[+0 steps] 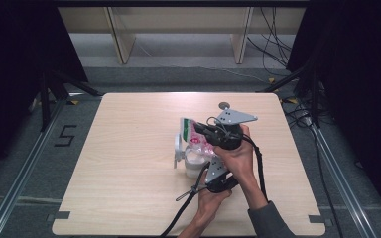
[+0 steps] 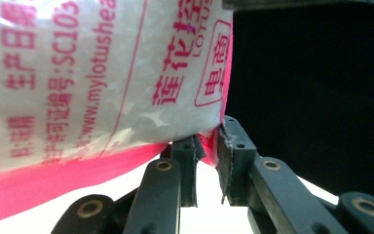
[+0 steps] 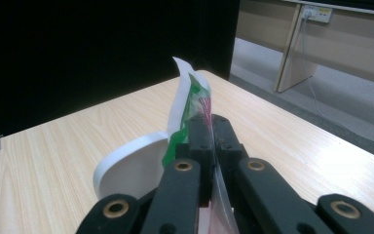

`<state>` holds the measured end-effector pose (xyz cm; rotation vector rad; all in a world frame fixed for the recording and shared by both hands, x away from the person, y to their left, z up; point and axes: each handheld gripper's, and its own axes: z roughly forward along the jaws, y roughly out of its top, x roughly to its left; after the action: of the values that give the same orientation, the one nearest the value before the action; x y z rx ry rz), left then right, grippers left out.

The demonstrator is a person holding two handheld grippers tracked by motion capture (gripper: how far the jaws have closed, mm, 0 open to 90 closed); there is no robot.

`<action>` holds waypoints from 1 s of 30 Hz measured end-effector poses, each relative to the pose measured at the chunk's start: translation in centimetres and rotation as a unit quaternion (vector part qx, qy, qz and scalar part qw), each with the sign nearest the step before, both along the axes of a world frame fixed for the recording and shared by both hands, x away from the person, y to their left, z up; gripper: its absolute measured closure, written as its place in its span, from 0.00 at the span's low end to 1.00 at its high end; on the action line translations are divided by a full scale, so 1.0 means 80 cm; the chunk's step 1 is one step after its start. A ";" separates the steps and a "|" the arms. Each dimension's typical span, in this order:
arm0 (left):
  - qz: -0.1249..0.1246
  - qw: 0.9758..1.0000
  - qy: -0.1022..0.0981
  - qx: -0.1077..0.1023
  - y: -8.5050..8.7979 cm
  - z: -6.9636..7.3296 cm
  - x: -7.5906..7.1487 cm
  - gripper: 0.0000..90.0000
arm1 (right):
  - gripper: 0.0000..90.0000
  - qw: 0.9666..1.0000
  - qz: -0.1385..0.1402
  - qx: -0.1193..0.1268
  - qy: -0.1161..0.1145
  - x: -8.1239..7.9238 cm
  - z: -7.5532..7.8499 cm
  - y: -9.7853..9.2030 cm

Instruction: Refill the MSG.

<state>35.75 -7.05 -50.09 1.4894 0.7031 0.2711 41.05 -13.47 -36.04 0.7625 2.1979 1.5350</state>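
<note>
Both my grippers meet at centre frame: my left gripper point(image 2: 207, 161), nearer me, pinches the lower corner of the white-and-pink plastic bag point(image 1: 194, 135), my right gripper point(image 3: 209, 131) is clamped on its upper edge. Behind it stands a white lidded cup point(image 1: 191, 161) on the pale wooden table point(image 1: 129, 148).

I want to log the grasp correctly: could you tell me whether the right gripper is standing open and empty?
No, in the right gripper view the right gripper is shut on the edge of the plastic bag.

White bag point(image 2: 102, 73) with pink writing, up close above the left gripper point(image 2: 207, 146), bag's bottom corner pinched between black jaws
</note>
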 end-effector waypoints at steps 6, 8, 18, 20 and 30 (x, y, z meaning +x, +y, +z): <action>-0.001 1.000 -0.003 0.004 0.000 0.000 -0.001 0.87 | 1.00 1.000 -0.003 0.002 0.006 -0.003 0.002 -0.002; 0.000 1.000 -0.002 0.001 0.001 0.000 0.000 0.87 | 1.00 1.000 0.001 0.003 -0.003 -0.001 0.003 -0.003; -0.001 1.000 -0.001 0.001 0.000 0.001 0.000 0.87 | 1.00 1.000 0.001 -0.003 -0.002 0.000 0.002 -0.001; -0.001 1.000 0.001 0.003 -0.001 0.000 0.000 0.87 | 1.00 1.000 -0.003 0.000 0.003 0.001 -0.002 -0.001; 0.000 1.000 0.000 -0.003 0.000 0.000 0.000 0.87 | 1.00 1.000 0.000 -0.004 -0.004 0.000 -0.001 0.000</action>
<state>35.72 -7.05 -50.06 1.4845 0.7031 0.2681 41.09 -13.49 -36.09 0.7530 2.1963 1.5268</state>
